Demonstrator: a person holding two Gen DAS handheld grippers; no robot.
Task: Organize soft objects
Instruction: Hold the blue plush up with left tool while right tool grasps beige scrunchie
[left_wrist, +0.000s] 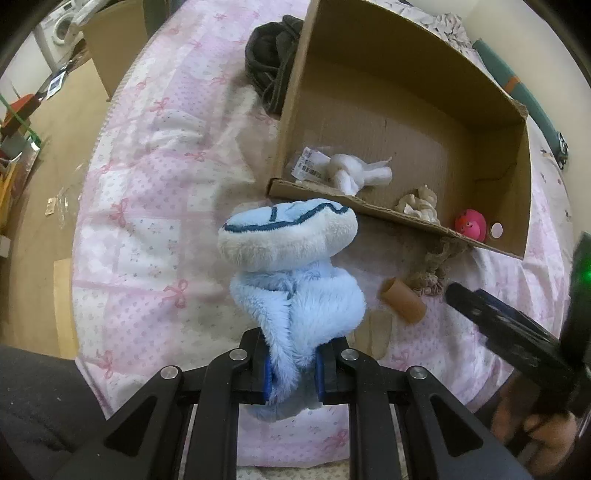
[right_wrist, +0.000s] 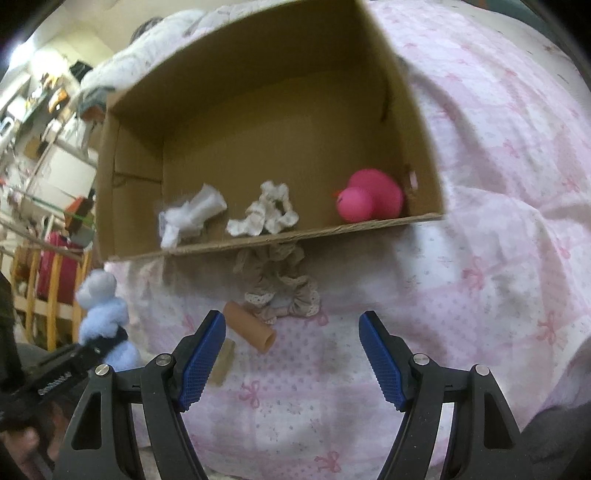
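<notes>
Right wrist: cardboard box (right_wrist: 424, 155) with pink duck (right_wrist: 369, 201), white scrunchie (right_wrist: 264, 216).

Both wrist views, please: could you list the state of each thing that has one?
Left gripper: shut on blue plush toy, lifted.
Right gripper: open, empty.
Cardboard box: open-topped.
Pink duck: inside the box.
Brown tube: lying on the bedspread.
</notes>
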